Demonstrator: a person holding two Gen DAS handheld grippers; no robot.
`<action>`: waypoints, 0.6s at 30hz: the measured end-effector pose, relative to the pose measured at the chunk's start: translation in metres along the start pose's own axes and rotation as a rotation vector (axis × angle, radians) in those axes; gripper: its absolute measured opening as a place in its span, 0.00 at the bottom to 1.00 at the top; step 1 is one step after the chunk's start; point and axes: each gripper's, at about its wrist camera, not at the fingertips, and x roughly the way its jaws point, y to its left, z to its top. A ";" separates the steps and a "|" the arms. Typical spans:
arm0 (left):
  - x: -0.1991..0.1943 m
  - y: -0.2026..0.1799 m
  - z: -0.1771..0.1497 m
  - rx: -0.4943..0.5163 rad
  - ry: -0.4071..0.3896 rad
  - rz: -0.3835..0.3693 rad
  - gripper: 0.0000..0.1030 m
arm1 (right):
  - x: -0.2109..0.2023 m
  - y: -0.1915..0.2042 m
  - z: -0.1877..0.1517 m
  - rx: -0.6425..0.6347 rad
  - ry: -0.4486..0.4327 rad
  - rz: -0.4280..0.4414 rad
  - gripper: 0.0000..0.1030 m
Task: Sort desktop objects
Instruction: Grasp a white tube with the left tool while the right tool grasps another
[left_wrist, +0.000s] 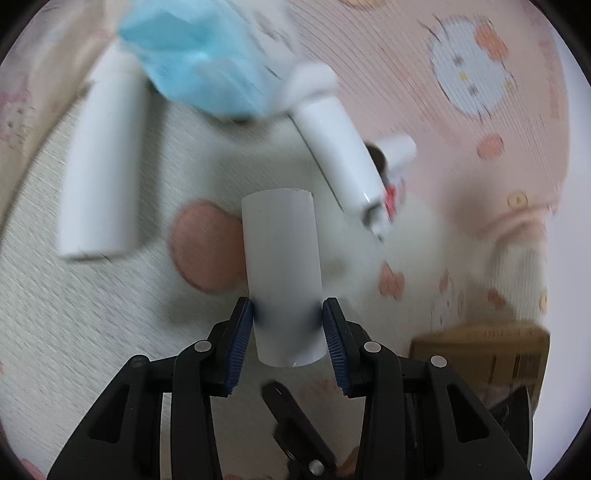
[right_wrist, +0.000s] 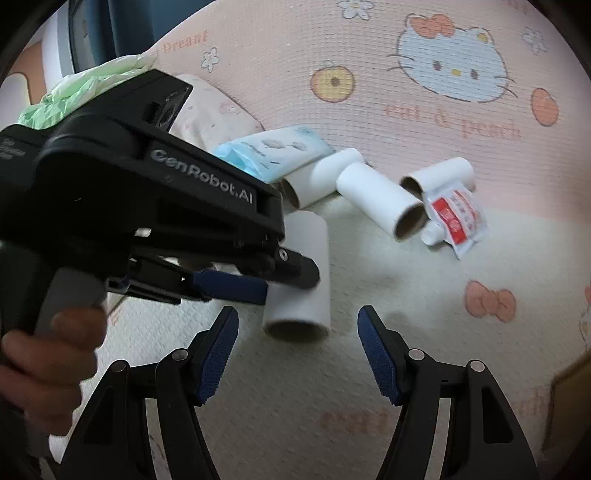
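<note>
- Four plain white cardboard tubes lie on a pink and cream cartoon-cat printed mat (right_wrist: 369, 92), each a short hollow cylinder with a brown inside.
- The nearest white cardboard tube (left_wrist: 282, 280) sits between the blue ribbed pads of the left gripper (left_wrist: 288, 314); both pads press its sides, so the jaws are clenched on it. In the right wrist view this tube (right_wrist: 303, 295) lies on the cream part of the mat, partly hidden by the black left gripper body.
- The right gripper (right_wrist: 297, 347) hovers over bare mat with its jaws released and nothing between them.
- A hand (right_wrist: 48, 362) grips the left gripper's handle at the lower left of the right wrist view.
- Three other tubes (right_wrist: 380, 199) cluster just beyond, touching or nearly touching one another.
- One light blue soft tissue pack (right_wrist: 273, 149) rests against the far tubes.
- One small white squeezed tube with a red label (right_wrist: 452, 218) lies beside the rightmost roll.
- One brown cardboard box (left_wrist: 487, 347) shows its edge at the right.
- Open cream mat spreads in front of and to the right of the held tube.
- One crumpled pale green plastic bag (right_wrist: 74, 92) sits at the far left.
</note>
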 end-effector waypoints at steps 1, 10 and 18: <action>0.002 -0.002 -0.005 0.007 0.015 -0.011 0.42 | 0.000 -0.003 -0.003 0.013 0.015 -0.010 0.63; 0.015 -0.022 -0.021 0.094 0.076 -0.038 0.42 | -0.024 -0.024 -0.019 0.145 0.051 -0.047 0.59; 0.021 -0.024 -0.043 0.095 0.140 -0.098 0.42 | -0.046 -0.027 -0.041 0.162 0.104 -0.081 0.39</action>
